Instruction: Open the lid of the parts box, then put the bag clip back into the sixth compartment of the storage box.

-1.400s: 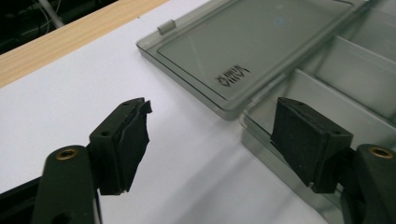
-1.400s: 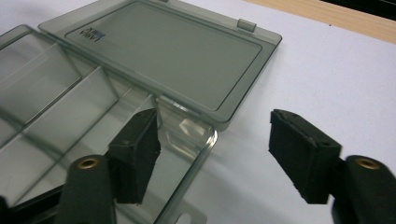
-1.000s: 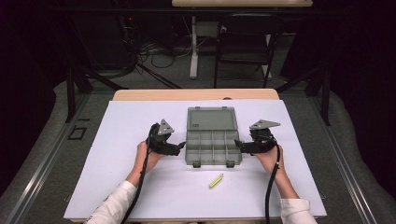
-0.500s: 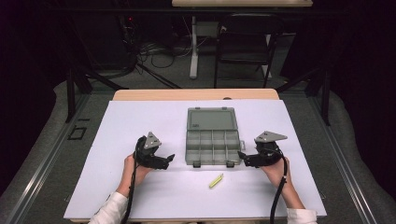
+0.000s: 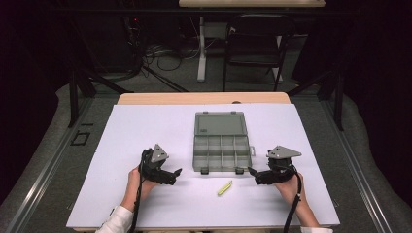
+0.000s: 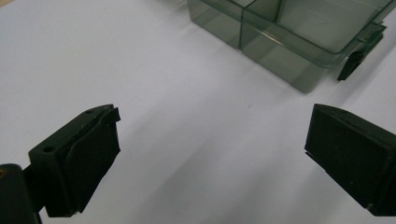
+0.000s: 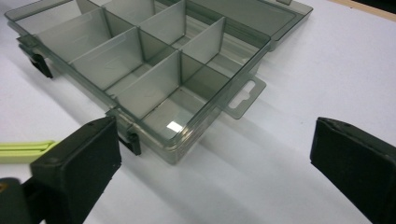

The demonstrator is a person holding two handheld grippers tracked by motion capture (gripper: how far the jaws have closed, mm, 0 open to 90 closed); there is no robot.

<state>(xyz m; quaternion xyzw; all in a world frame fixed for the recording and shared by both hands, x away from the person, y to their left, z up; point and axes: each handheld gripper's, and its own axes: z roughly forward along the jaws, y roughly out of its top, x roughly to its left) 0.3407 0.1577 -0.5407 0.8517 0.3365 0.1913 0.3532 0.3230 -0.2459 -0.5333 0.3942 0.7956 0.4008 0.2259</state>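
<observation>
A smoky grey plastic organizer box [image 5: 221,154] lies open in the middle of the white table, its lid [image 5: 219,124] folded flat toward the far side and its compartments empty. A small yellow-green clip [image 5: 224,188] lies just in front of it. My left gripper [image 5: 174,174] rests open on the table, left of the box's near corner and apart from it. My right gripper [image 5: 252,173] is open too, close to the near right corner. In the left gripper view the box corner [image 6: 289,46] and a black latch [image 6: 351,65] lie ahead. The right gripper view shows the box [image 7: 154,70] and clip [image 7: 23,151].
The white table sheet [image 5: 145,126] has a wooden strip [image 5: 204,98] along its far edge. A dark chair [image 5: 252,43] and a table leg [image 5: 201,48] stand on the floor beyond. Cables trail from both grippers toward the person's sleeves.
Both grippers have drawn back from the sides of the box toward the near table edge, and stay open. The box and clip have not moved.
</observation>
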